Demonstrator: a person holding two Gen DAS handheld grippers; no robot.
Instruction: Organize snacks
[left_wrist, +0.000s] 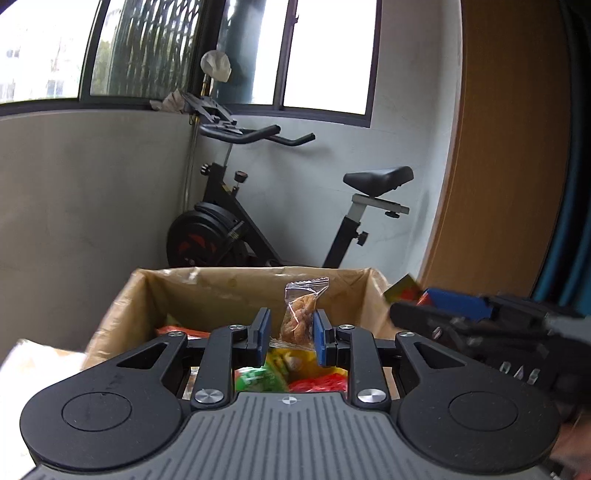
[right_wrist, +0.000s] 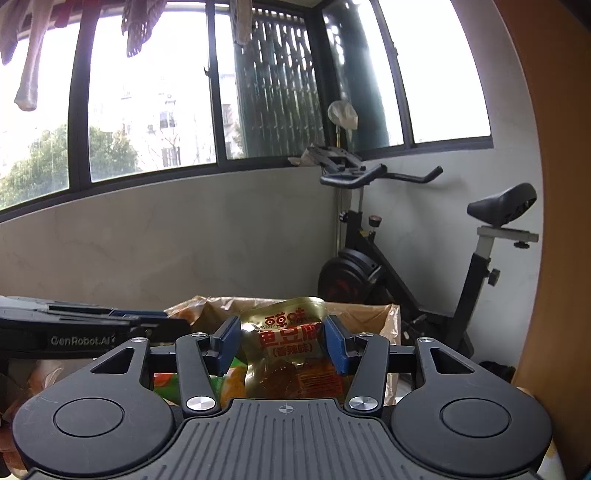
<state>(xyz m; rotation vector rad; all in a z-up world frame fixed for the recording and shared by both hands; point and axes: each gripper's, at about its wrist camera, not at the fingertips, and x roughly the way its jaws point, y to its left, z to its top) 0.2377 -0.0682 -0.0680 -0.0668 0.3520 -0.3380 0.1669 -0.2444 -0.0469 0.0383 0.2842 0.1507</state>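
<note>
Left gripper (left_wrist: 291, 334): pads clamped on a clear snack packet (left_wrist: 301, 314), held above the cardboard box (left_wrist: 122, 306).
Right gripper (right_wrist: 282, 341): pads gripping a gold snack pouch (right_wrist: 286, 343) over the same box.
Box: holds more snacks (left_wrist: 258, 376).

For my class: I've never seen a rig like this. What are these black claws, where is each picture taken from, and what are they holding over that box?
No robot here: a person holds a two-finger gripper in each hand, and each carries a camera looking along its fingers. One picture comes from the left gripper, the other from the right gripper. Each view also catches the other gripper at its edge. The left is shut on a small clear packet of brownish snack. The right is shut on a gold pouch with red print. Below both stands an open cardboard box with more bright snack packs inside. Behind it are an exercise bike, a wall and windows.
</note>
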